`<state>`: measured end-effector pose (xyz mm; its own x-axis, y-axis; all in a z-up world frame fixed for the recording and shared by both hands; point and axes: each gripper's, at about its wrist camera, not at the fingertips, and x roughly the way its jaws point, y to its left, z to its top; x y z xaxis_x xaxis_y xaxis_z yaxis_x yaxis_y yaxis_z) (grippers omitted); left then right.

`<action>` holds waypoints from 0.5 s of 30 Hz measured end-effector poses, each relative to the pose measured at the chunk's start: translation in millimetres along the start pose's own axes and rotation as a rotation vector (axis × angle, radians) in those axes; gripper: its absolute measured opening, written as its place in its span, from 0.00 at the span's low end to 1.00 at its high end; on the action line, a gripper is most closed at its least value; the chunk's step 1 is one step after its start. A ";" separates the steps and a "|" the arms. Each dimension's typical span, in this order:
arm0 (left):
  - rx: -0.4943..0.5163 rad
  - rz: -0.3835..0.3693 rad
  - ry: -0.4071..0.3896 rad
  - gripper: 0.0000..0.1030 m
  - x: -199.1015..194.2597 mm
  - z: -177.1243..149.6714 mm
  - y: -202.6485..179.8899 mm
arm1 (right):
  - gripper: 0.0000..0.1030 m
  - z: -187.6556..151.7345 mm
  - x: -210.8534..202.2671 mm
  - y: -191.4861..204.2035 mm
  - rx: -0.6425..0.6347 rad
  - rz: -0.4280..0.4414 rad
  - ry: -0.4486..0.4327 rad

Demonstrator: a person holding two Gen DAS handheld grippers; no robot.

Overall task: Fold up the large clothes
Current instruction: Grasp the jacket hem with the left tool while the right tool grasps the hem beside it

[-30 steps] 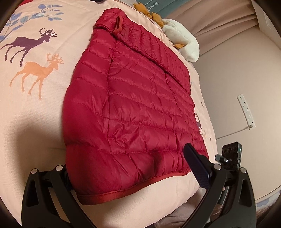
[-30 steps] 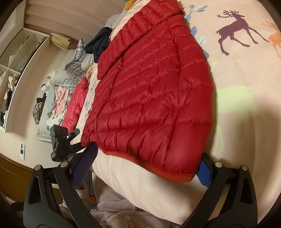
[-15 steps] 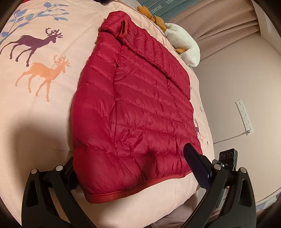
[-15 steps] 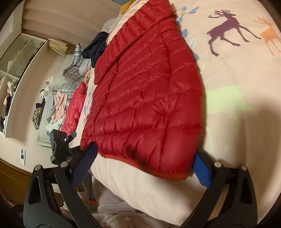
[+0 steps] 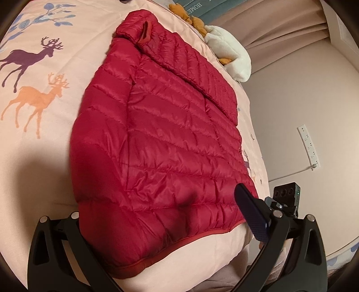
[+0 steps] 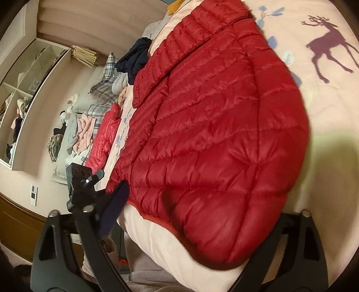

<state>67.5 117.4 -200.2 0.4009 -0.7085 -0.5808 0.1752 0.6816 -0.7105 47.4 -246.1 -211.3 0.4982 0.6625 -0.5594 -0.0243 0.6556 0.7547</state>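
Jaws of both the left gripper (image 5: pixel 161 215) and right gripper (image 6: pixel 202 226) gaped around the red puffer jacket's (image 5: pixel 161 134) hem, the right just closing; best bite deep at the bed's (image 5: pixel 40 157) near edge.

The quilted puffer jacket (image 5: pixel 161 143) was crimson, stitched in horizontal channels, with an orange-red hem binding. The bed's cotton cover (image 5: pixel 44 170) was pale pink, printed with a purple deer (image 5: pixel 29 58), an orange deer (image 5: pixel 38 98) and blue leaf sprigs (image 5: pixel 44 15). A plush toy (image 5: pixel 231 54) was cream and orange. Folded bedding (image 6: pixel 105 74) beside the bed was grey-and-white plaid.
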 end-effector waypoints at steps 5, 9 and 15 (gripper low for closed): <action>-0.023 0.001 -0.025 0.97 0.5 0.2 0.1 | 0.53 -2.8 1.0 -6.5 0.036 -0.022 -0.028; -0.046 0.002 -0.041 0.89 -5.1 -1.9 6.4 | 0.46 -5.5 -3.6 -13.5 0.065 -0.022 -0.041; -0.068 -0.007 -0.047 0.85 -10.0 -5.6 12.2 | 0.45 -7.1 -5.7 -14.3 0.066 -0.027 -0.044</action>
<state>60.6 131.8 -205.3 0.4422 -0.7028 -0.5573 0.1171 0.6613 -0.7409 38.8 -256.7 -221.3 0.5358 0.6272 -0.5653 0.0462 0.6467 0.7613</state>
